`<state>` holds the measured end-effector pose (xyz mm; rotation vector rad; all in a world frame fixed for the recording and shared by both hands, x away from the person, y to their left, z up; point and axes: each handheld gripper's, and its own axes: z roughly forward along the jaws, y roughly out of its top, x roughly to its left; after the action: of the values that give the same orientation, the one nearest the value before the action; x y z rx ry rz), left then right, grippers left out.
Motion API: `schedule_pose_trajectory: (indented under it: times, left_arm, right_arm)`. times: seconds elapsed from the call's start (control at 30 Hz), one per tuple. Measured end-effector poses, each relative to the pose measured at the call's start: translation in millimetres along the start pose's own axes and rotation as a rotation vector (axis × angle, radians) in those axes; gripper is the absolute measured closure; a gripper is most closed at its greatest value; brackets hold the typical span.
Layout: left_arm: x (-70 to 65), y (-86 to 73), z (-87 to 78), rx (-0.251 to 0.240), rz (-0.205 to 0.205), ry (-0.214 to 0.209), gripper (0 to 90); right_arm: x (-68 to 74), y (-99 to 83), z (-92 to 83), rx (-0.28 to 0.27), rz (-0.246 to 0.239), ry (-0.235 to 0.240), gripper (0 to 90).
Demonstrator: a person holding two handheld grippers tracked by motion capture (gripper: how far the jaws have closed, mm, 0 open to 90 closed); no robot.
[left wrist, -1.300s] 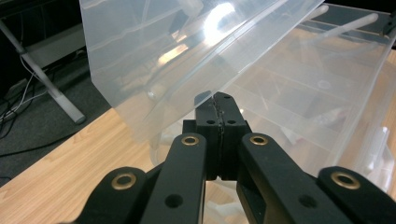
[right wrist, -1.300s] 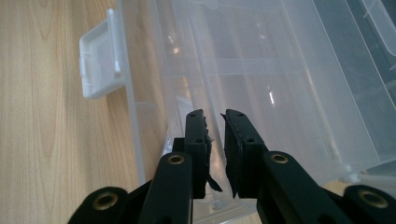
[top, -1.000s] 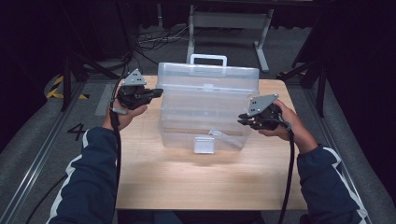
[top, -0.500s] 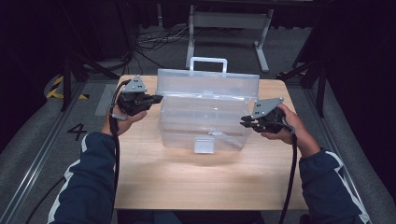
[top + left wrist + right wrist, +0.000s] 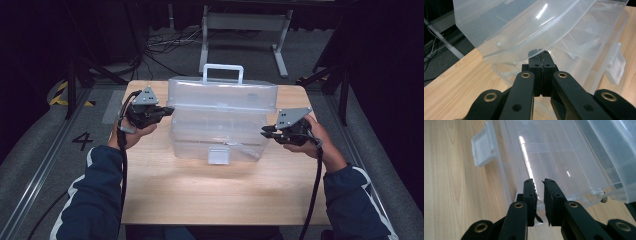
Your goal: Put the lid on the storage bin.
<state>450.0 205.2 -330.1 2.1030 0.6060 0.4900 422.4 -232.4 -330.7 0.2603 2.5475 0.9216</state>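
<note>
Clear plastic box [image 5: 222, 120] between left gripper [image 5: 167, 110] and right gripper [image 5: 264, 132].

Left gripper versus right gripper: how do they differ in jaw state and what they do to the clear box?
The left gripper has its jaws fully shut, tips under the raised lid; the right gripper shows a narrow gap, pinching the rim of the box base. Left sits higher, at lid level; right lower. Both are black and hand-held.

I'm working in what looks like a recording lab: black curtains surround the wooden tabletop [image 5: 200, 195], loose cables [image 5: 160, 47] and a metal stand [image 5: 245, 22] lie behind it, and hazard tape [image 5: 62, 92] marks the grey floor [image 5: 45, 150] left of it.
</note>
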Motion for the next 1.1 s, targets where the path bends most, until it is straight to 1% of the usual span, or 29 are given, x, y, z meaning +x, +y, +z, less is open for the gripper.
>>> schedule_pose_trajectory:
  times: [0.13,0.3,0.43,0.63,0.83,0.9,0.93,1.1]
  left_arm:
    - [-2.3,-2.4,0.6,0.009,0.01,0.0,90.0]
    - [-5.5,-6.1,2.0,0.017,0.015,-0.001,90.0]
    - [-7.7,-8.9,3.2,0.019,0.017,-0.001,90.0]
    - [-10.8,-12.3,3.7,0.03,0.027,0.003,90.0]
    - [-13.3,-17.1,4.1,0.041,0.036,0.003,90.0]
    - [-14.2,-18.0,4.2,0.044,0.033,0.001,90.0]
    - [-14.6,-18.6,4.4,0.047,0.039,0.003,90.0]
    - [-16.1,-20.8,4.7,0.055,0.045,0.002,90.0]
  right_arm:
    - [0.7,-2.2,-2.0,-0.005,0.004,-0.01,80.4]
    - [0.6,-6.9,-3.7,-0.011,0.027,-0.021,80.3]
    - [1.1,-10.2,-3.4,-0.018,0.036,-0.024,80.1]
    - [1.0,-14.3,-3.4,-0.031,0.058,-0.021,79.1]
    - [2.4,-16.1,-4.1,-0.037,0.066,-0.024,78.9]
    - [2.8,-16.6,-4.1,-0.036,0.066,-0.023,78.8]
    - [3.2,-17.1,-4.2,-0.037,0.068,-0.024,78.7]
    - [4.4,-20.1,-4.7,-0.038,0.081,-0.025,78.1]
